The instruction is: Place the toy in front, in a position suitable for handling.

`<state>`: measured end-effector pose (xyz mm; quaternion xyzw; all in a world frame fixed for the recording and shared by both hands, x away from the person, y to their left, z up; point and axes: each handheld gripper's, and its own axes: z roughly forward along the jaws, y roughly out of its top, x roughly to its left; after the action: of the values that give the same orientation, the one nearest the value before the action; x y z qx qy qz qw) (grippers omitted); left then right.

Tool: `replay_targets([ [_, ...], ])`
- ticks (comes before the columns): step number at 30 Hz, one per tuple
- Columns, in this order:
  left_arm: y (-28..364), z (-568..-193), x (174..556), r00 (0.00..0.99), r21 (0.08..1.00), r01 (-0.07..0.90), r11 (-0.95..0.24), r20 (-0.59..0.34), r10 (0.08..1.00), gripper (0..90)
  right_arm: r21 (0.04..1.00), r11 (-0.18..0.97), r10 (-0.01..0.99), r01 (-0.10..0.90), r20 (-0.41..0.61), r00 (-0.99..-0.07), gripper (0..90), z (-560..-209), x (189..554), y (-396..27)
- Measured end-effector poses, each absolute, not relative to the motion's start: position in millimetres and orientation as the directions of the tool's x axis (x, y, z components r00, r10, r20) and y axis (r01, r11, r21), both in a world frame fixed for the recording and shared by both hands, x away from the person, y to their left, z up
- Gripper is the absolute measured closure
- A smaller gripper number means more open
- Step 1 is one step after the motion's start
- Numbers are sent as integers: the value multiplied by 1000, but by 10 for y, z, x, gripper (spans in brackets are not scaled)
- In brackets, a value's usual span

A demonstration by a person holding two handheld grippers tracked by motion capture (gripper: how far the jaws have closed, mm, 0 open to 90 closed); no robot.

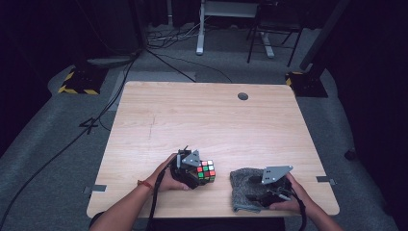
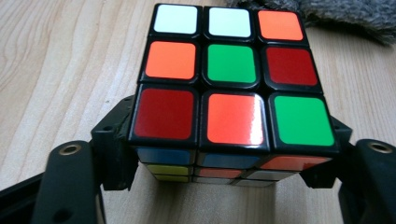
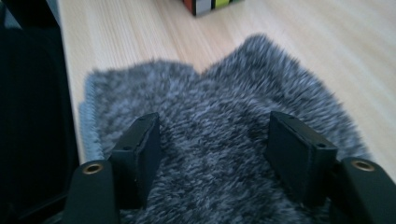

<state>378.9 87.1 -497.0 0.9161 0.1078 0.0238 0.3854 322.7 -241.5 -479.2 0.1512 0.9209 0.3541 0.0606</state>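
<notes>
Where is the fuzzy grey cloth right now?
In the high view the fuzzy grey cloth lies near the table's front edge, right of the multicoloured puzzle cube, under the right tool.

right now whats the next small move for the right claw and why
Probably close the right claw the rest of the way on the grey fuzzy cloth. Its jaws straddle a raised fold of the cloth and stand apart, not yet pinching it. The left claw has the puzzle cube between its jaws.
</notes>
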Motion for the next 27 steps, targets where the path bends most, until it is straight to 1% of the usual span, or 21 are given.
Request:
replay_targets([
  [1,865,-4973,3789,977,708,174,-685,-34,212,305,660,712,323,240,-5,-946,357,-4848,3242,-2396],
  [5,850,-4989,3782,976,701,180,-690,-39,215,317,652,715,332,254,3,-943,373,-4866,3270,-2398],
  [6,848,-4990,3782,976,701,180,-690,-39,215,320,656,704,337,272,29,-941,418,-4879,3303,-2426],
  [7,845,-4992,3783,975,702,180,-689,-37,217,320,656,704,337,272,29,-941,418,-4879,3303,-2426],
  [10,833,-4989,3784,977,699,166,-695,-22,212,324,657,700,349,280,27,-937,522,-4873,3350,-2462],
  [11,833,-4991,3783,977,699,167,-695,-22,213,324,657,700,349,280,27,-937,522,-4873,3350,-2462],
  [12,833,-4994,3785,977,701,168,-693,-25,211,325,658,699,351,280,26,-936,554,-4872,3362,-2470],
  [13,834,-4994,3784,976,700,171,-693,-27,214,328,661,695,355,284,28,-934,609,-4871,3384,-2485],
  [14,835,-4997,3784,975,701,180,-690,-32,221,328,661,695,355,284,28,-934,609,-4871,3384,-2485],
  [15,836,-5007,3791,974,707,187,-682,-43,222,329,665,691,355,283,29,-935,677,-4872,3410,-2506],
  [16,839,-5005,3792,973,704,193,-683,-47,226,330,667,689,358,284,29,-933,709,-4874,3419,-2513],
  [17,836,-5004,3793,974,705,187,-684,-44,221,330,667,689,358,284,29,-933,709,-4874,3419,-2513],
  [18,835,-5004,3791,974,705,187,-684,-43,222,332,668,682,366,296,38,-930,745,-4874,3436,-2529],
  [21,831,-4996,3784,973,700,190,-689,-39,228,335,669,681,372,298,34,-927,769,-4872,3444,-2540],
  [22,829,-4994,3782,974,699,185,-691,-35,225,336,665,683,396,303,12,-918,781,-4860,3451,-2555],
  [24,818,-4985,3779,975,695,182,-696,-34,221,337,672,672,415,310,4,-910,791,-4861,3462,-2586],
  [27,785,-4972,3776,975,703,180,-688,-35,220,337,689,646,439,329,18,-898,796,-4865,3510,-2637],
])
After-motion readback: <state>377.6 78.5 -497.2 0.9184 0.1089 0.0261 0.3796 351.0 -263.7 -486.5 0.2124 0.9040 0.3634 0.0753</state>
